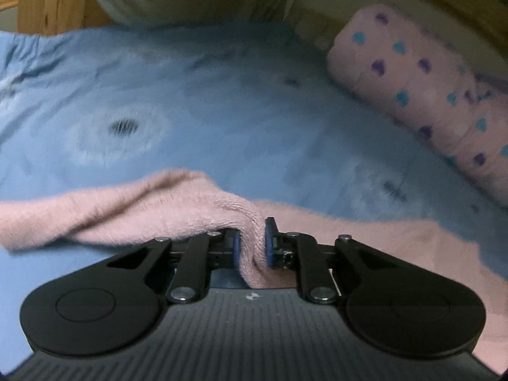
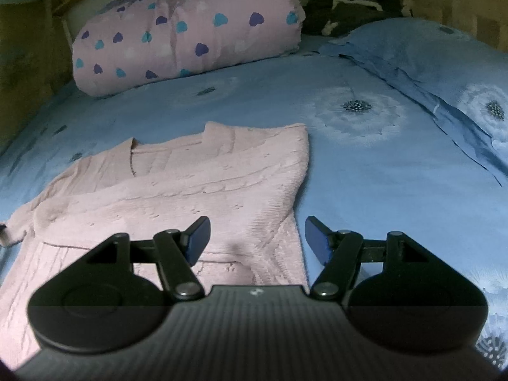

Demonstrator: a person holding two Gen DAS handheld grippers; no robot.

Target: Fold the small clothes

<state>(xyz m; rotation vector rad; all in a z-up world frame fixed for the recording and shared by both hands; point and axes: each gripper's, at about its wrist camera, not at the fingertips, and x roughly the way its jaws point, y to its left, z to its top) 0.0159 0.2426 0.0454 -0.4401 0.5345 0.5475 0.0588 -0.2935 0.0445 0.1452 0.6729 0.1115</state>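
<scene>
Blue bedspread [image 2: 365,165], flower print, fills the ground ahead of both sets of jaws. Rolled pink duvet [image 2: 187,28] with heart spots sits well beyond the right jaws, up and left; in the left wrist view it lies far off to the right of the jaws. Blue pillow [image 2: 444,73] lies beyond the right jaws, to their right.

Pink knit sweater [image 2: 177,184] lies on the bedspread, partly folded, directly ahead of and beneath the right jaws, its right edge running down between them.

Left gripper [image 1: 252,244]: jaws drawn narrow, pinching a bunched fold of the sweater between the blue pads; fabric trails left and right of the jaws, and the view is blurred. Right gripper [image 2: 257,238]: jaws wide, holding nothing, hovering over the sweater's near right edge.

Risks, as judged: the left pinch takes a thick bunch, so layers may slide out unevenly and skew the fold. With the right jaws free, nothing pins the body; a pull could drag the whole garment across the smooth cover. Fuzzy knit may snag on the pads at release.
</scene>
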